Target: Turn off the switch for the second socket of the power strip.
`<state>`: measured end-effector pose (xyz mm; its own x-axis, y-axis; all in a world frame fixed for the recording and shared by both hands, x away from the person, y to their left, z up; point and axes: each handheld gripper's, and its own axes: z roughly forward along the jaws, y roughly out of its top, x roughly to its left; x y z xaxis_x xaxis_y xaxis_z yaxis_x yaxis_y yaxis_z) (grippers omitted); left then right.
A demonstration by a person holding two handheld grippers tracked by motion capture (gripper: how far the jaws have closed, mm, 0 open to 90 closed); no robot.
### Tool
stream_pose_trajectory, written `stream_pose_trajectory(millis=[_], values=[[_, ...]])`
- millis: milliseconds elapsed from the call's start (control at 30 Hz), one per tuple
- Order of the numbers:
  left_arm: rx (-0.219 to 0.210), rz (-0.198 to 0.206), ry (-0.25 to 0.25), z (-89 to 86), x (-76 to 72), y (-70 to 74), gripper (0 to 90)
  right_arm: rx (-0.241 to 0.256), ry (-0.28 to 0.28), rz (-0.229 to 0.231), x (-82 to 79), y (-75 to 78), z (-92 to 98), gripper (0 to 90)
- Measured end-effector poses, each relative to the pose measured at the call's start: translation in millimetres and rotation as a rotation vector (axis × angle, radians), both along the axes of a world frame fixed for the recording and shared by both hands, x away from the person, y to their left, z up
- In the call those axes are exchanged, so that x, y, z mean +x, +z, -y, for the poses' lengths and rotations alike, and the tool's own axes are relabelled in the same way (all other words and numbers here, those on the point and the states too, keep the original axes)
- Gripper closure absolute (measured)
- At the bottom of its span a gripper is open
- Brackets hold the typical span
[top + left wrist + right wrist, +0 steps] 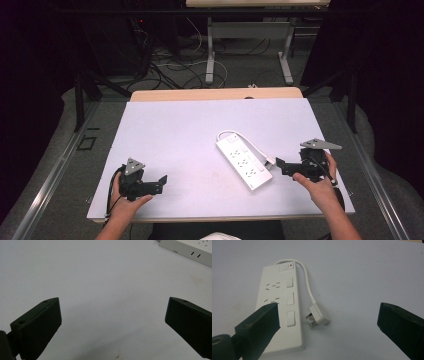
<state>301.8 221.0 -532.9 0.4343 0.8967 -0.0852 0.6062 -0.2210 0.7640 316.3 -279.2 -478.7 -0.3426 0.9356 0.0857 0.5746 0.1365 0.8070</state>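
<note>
Here the white sheet covers nearly the whole table, whose wooden edge peeks out only along the far side. On it, right of the middle, lies a white power strip, flat and set at a slant, its switch end toward the far side and its other end nearer the person. In the right gripper view the strip shows a power button with a small red light at its far end, socket holes down one side and three rocker switches down the other. The short white cord loops out from the switch end and runs alongside the strip to the plug, which rests on the sheet just beside the strip, pins pointing back toward it. The right gripper is held low, just beside the strip's near end, jaws spread wide with nothing between them, the plug lying ahead of the gap. The left gripper sits well apart at the near left of the sheet, jaws likewise wide apart and empty, with a corner of the strip far ahead.
</note>
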Motion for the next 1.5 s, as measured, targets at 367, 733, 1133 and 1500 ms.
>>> stream_pose_trajectory(millis=[367, 733, 1133, 1500], values=[[0.002, -0.002, 0.007, 0.5, 0.3, -0.8, 0.6, 0.009, -0.049, -0.014, -1.4, -9.3, 17.7, 5.0], [0.006, 0.001, 0.008, 0.4, 0.4, -1.0, 0.7, 0.028, -0.112, -0.024, -2.0, -22.0, 34.3, 5.7], [0.007, 0.001, 0.006, 0.3, 0.7, -1.0, 0.7, 0.049, -0.146, -0.038, -0.4, -31.7, 46.0, 6.3], [0.009, 0.000, 0.004, -0.2, 0.8, -0.8, 0.7, 0.030, -0.175, -0.042, 0.7, -47.4, 47.9, 6.3]])
